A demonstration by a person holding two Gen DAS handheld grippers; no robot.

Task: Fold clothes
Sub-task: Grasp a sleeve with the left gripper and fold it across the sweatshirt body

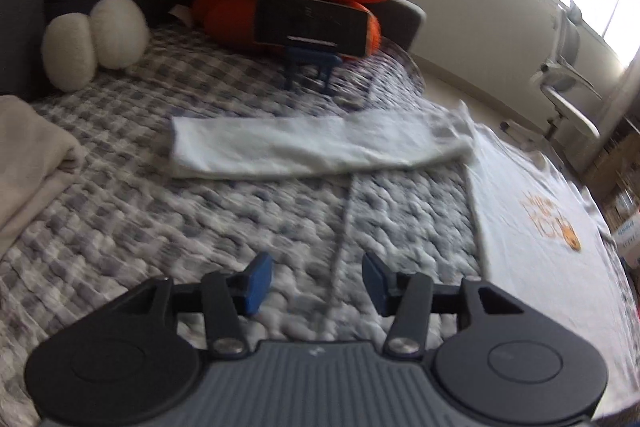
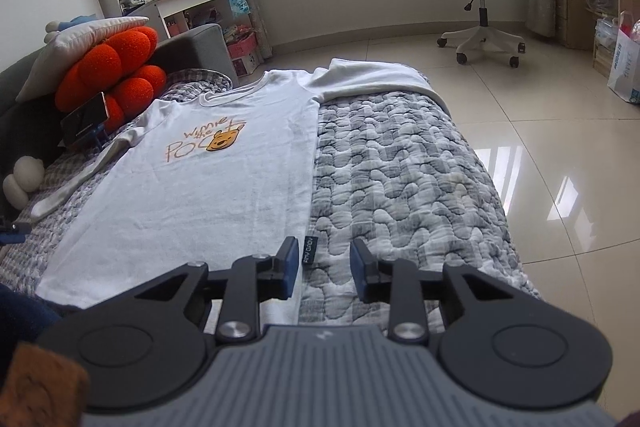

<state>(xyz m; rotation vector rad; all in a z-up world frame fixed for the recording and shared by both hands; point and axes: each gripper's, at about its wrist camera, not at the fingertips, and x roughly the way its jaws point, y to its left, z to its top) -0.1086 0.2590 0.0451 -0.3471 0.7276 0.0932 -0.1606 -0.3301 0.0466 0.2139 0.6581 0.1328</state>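
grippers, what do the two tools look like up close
Both match: the left tool and right tool each have two blue pads on black linkage arms with silver pivot screws, round black discs at either side, and a ribbed grey body. No cables show.

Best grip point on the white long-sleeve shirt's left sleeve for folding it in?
Take the white long-sleeve shirt by the cuff end of its outstretched sleeve. That sleeve lies flat and straight across the grey quilted bed cover, its free end farthest from the body. Probably bring the left gripper, now open and empty, down over the cuff from the near side, then carry it across.
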